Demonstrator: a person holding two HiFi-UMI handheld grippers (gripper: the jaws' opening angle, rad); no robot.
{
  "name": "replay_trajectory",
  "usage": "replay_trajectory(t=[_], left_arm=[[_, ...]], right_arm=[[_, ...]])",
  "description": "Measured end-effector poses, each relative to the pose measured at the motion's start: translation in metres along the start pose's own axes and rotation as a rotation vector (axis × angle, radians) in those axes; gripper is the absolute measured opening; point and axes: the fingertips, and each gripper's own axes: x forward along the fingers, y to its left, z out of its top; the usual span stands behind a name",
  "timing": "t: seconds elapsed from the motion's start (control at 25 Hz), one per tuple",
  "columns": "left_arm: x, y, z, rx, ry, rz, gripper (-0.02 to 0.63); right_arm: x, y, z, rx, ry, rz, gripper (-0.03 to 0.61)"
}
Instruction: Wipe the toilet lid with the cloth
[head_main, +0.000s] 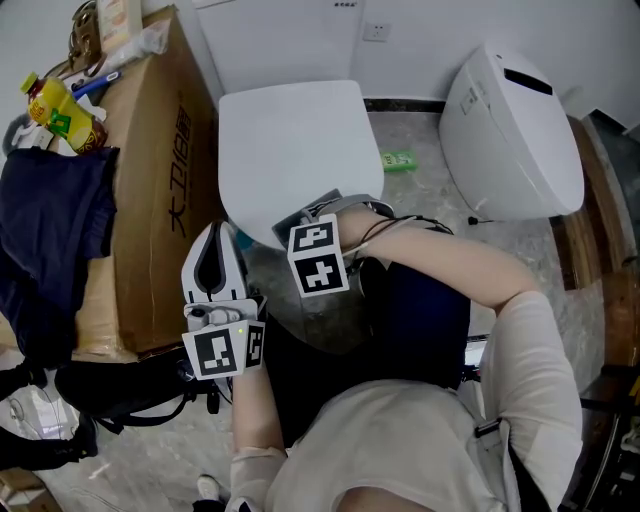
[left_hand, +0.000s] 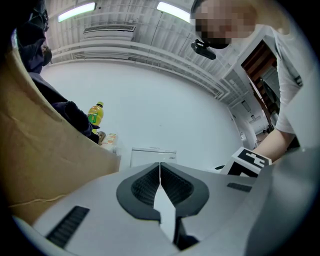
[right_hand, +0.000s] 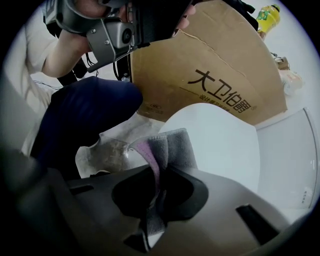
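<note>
Pinching 1 fuzzy grey cloth (right_hand: 172, 147), my right gripper (right_hand: 156, 180) is hanging by 1 smooth toilet lid (head_main: 290, 150); left gripper (left_hand: 160, 172) closed, empty.

I seem to be working in a storeroom or test room, not a home bathroom. A closed toilet lid (head_main: 290, 150) sits at top centre and a second toilet (head_main: 510, 135) at upper right on a speckled floor (head_main: 425, 205). A large printed cardboard box (head_main: 150, 200) at left carries a drink bottle (head_main: 60, 112), and strip lights (left_hand: 77, 11) run overhead.
</note>
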Motion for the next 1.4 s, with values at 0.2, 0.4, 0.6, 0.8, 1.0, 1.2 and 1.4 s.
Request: replay_trajectory(t=[0.2,0.4,0.6,0.8,1.0,1.2,1.4], left_arm=[[0.001,0.000,-0.001,-0.005,0.003,-0.002,0.015],[0.003,0.003,-0.003,-0.008,0.008,0.010,0.017],[0.007,0.001,-0.006,-0.015,0.020,0.017,0.017],[0.005,0.007,-0.011,-0.005,0.043,0.048,0.017],[-0.001,0.019,-0.019,-0.012,0.075,0.091,0.017],[-0.003,0.028,-0.026,0.005,0.099,0.139,0.017],[-0.002,0.026,-0.030,0.016,0.111,0.150,0.016]], right_arm=[[-0.012,-0.012,0.000,0.097,-0.070,0.082,0.048],[-0.032,-0.108,-0.006,0.183,-0.124,-0.234,0.048],[-0.046,-0.208,-0.013,0.182,-0.149,-0.559,0.048],[-0.042,-0.292,-0.015,0.017,-0.059,-0.887,0.048],[-0.009,-0.338,-0.011,-0.046,-0.024,-0.900,0.048],[0.013,-0.367,-0.005,-0.093,-0.009,-0.863,0.048],[0.037,-0.381,-0.005,-0.075,0.002,-0.801,0.048]])
